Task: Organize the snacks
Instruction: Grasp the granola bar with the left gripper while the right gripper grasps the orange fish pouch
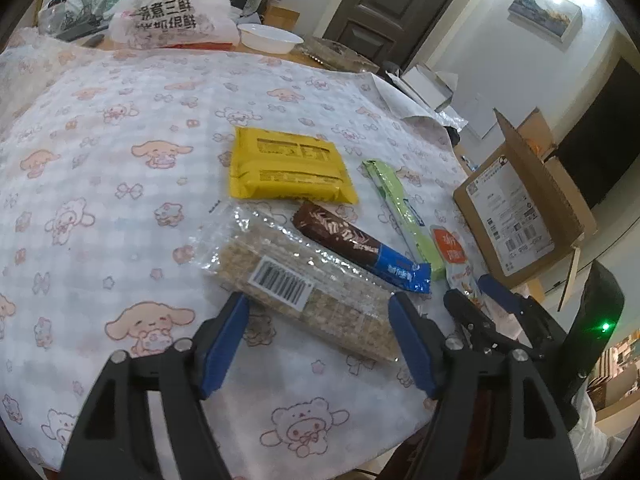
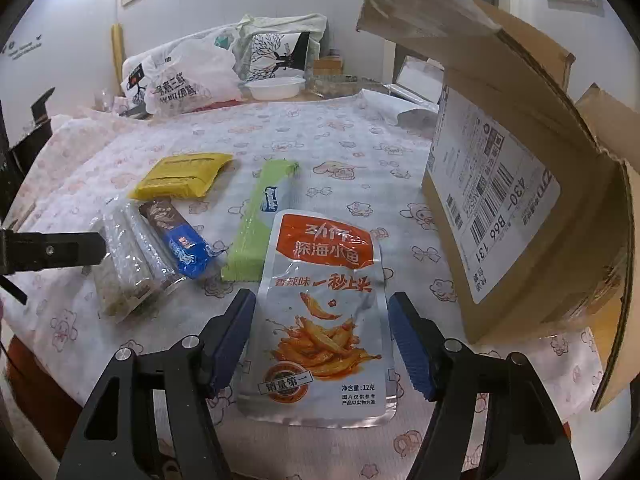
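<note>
The right gripper [image 2: 321, 338] stands apart around the silver fish-snack pouch [image 2: 322, 320], its blue pads either side without pressing it. The pouch reads 深海小鱼, 香辣味, 销量第一 and 净含量:12克.

The left gripper [image 1: 319, 340] is likewise parted over the clear-wrapped grain bar [image 1: 304, 292], which carries a white barcode sticker; the pads do not grip it.

Beyond lie the brown-and-blue bar [image 1: 360, 250], the green packet [image 2: 260, 224] and the yellow packet [image 1: 286, 166], all flat on the cartoon-print tablecloth [image 1: 120, 128].

To the right stands the open cardboard box [image 2: 520, 184], its label showing 430-B66 131.

Farthest sit a white bowl [image 2: 276, 87] and a white plastic bag [image 1: 176, 12] printed 三鲜.
</note>
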Motion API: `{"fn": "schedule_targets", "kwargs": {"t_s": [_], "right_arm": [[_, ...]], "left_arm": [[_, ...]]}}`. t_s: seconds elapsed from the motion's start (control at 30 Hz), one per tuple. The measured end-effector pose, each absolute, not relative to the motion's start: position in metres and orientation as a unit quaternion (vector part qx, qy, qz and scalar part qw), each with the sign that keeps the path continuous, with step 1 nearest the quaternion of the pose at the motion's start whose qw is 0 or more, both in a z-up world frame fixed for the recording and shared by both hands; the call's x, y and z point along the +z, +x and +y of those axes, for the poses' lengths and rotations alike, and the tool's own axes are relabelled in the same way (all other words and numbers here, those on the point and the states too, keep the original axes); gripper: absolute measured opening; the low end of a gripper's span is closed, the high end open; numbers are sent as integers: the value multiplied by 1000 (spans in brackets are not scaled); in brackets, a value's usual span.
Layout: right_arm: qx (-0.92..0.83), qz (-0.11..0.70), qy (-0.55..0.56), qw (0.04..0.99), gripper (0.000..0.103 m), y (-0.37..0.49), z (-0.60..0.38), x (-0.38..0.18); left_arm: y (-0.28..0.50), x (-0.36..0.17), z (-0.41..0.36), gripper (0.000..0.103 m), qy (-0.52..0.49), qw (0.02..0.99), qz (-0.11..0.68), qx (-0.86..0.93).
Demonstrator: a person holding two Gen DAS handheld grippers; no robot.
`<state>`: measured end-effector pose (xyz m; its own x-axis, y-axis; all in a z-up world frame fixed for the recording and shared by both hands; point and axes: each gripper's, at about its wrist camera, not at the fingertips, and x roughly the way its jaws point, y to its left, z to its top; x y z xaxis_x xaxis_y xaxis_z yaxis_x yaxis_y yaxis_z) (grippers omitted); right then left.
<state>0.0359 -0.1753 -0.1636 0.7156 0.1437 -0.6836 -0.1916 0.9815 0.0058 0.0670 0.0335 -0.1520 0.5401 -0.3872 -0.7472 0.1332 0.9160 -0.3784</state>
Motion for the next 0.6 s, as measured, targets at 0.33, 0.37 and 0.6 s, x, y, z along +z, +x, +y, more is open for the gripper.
{"fn": "schedule_targets", "kwargs": {"t_s": [0.33,0.37,0.6], "right_arm": [[106,352,-35,929,65,30,-176,-164],[107,351,-36,930,65,30,-176,-164],[115,343,-38,931,65,26,-178,-166]], "left_arm": [[92,-152,4,80,-83,884,452,-87],[94,-153,0,79,-71,887,449,-75],[85,-154,-4,59,-17,897,439,-56]]}}
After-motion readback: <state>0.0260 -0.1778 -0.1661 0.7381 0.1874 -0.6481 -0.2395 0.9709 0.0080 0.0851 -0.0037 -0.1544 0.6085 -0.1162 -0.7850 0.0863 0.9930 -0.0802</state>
